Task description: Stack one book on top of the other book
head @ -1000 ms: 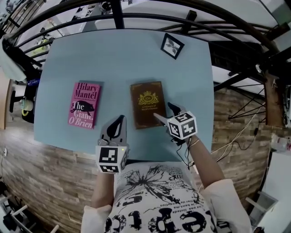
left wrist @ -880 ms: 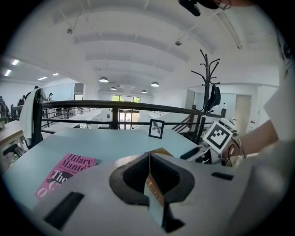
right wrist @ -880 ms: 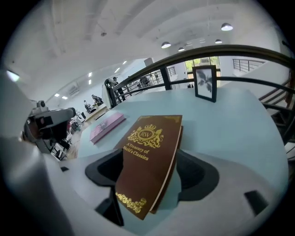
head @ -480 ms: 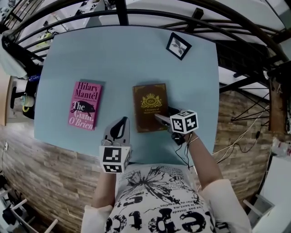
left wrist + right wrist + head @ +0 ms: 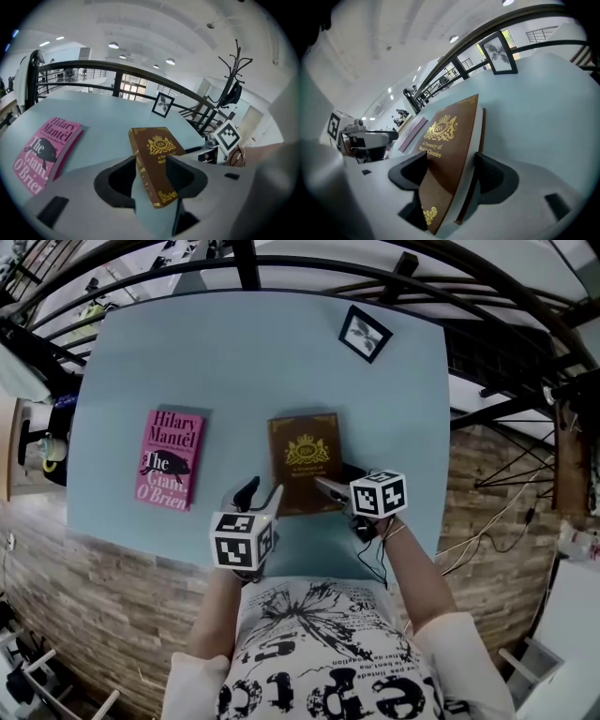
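Two grippers sit at the near corners of the brown book [image 5: 305, 460], one clamped on it and one letting go.
It lies on the blue table [image 5: 244, 362], well apart from the pink book [image 5: 171, 457] to its left. The right gripper [image 5: 336, 478] takes the near right corner between wide-set jaws that press on the front and back covers. The left gripper [image 5: 262, 491] straddles the near left corner at the spine. Its jaws are opening, not pinching it.
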`<control>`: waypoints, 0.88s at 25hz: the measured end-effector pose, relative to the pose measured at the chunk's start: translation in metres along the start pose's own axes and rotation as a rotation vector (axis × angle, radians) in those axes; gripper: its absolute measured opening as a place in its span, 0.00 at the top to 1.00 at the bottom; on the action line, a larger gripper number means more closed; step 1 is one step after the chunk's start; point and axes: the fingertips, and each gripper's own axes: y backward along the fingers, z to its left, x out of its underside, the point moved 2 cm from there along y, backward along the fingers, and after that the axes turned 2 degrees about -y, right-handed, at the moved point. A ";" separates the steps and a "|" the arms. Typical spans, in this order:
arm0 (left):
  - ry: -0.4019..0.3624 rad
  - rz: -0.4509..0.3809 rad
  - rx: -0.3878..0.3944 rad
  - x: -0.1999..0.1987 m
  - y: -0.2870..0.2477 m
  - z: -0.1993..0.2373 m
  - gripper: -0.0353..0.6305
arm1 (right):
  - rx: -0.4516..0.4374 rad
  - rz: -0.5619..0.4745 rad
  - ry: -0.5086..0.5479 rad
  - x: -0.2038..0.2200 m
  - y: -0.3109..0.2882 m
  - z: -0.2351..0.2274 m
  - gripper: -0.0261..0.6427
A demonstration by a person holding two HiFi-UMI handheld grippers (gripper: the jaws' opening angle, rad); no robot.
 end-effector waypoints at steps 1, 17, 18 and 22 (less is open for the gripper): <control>0.016 0.030 0.008 0.004 -0.006 0.000 0.66 | 0.000 0.001 0.001 0.000 0.000 0.000 0.48; 0.293 0.206 0.171 0.044 -0.070 -0.005 0.54 | 0.007 -0.082 -0.005 0.001 0.001 0.000 0.48; 0.297 0.205 0.178 0.044 -0.070 -0.005 0.54 | 0.006 -0.083 -0.004 0.001 0.001 0.000 0.48; 0.314 0.194 0.193 0.044 -0.071 -0.003 0.54 | 0.004 -0.089 -0.002 0.000 0.001 0.000 0.48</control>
